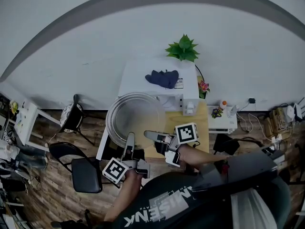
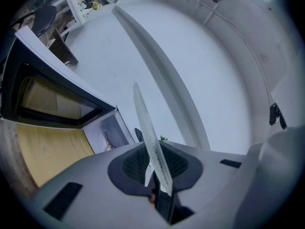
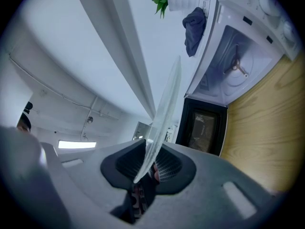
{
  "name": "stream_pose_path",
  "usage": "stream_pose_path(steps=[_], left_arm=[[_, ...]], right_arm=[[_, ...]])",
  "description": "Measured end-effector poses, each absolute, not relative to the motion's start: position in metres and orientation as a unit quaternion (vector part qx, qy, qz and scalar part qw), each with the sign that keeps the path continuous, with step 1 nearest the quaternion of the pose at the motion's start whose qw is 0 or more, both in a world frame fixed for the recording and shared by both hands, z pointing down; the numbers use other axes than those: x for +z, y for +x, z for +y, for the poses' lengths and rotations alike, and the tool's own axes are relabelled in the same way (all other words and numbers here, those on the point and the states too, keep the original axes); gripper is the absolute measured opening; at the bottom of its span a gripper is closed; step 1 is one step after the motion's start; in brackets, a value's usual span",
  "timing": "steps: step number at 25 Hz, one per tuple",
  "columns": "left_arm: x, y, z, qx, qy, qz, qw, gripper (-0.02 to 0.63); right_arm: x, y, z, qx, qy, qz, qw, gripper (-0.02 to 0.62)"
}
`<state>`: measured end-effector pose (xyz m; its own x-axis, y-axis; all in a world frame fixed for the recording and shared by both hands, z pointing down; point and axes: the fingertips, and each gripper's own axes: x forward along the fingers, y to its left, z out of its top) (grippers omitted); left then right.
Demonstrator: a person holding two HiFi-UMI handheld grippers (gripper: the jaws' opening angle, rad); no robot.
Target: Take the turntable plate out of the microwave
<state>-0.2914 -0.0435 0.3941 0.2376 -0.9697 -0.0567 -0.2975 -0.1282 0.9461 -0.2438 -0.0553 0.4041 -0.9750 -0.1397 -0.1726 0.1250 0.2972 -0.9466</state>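
Note:
The round glass turntable plate [image 1: 136, 116] is held in the air in front of the white microwave [image 1: 143, 73], above the wooden table [image 1: 200, 120]. My left gripper [image 1: 129, 143] is shut on its near rim, and my right gripper [image 1: 150, 136] is shut on the rim just to the right. In the left gripper view the plate [image 2: 147, 132] runs edge-on between the pads of the left gripper [image 2: 155, 178]. The right gripper view also shows the plate [image 3: 164, 109] edge-on, pinched in the right gripper [image 3: 144, 168]. The microwave cavity [image 3: 236, 66] stands empty, with its bare hub showing and its door [image 3: 202, 128] swung open.
A dark cloth [image 1: 163, 78] and a green plant [image 1: 182, 48] sit on top of the microwave. Black chairs [image 1: 83, 173] stand on the floor at the left. At the right is a small white side table [image 1: 221, 123] with small items, and cables lie beyond it.

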Motion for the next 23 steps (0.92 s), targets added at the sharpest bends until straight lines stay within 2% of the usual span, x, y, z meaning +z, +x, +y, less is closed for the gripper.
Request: stream_pose_path(steps=[5, 9, 13, 17, 23], left_arm=[[0.393, -0.288, -0.037, -0.377, 0.651, -0.483, 0.447, 0.051], [0.393, -0.283, -0.033, -0.374, 0.654, -0.481, 0.448, 0.051], [0.391, -0.281, -0.027, -0.379, 0.654, -0.479, 0.446, 0.051], [0.39, -0.28, -0.024, -0.379, 0.654, -0.482, 0.443, 0.051], [0.393, -0.272, -0.019, -0.379, 0.655, -0.478, 0.447, 0.051]], right_arm=[[0.387, -0.246, -0.046, -0.573, 0.039, 0.807, 0.135, 0.06], [0.408, -0.239, -0.043, -0.598, 0.003, 0.795, 0.108, 0.061], [0.38, -0.243, -0.034, -0.558, 0.063, 0.814, 0.147, 0.06], [0.376, -0.241, -0.031, -0.554, 0.07, 0.816, 0.15, 0.06], [0.424, -0.227, -0.03, -0.614, -0.027, 0.785, 0.077, 0.06]])
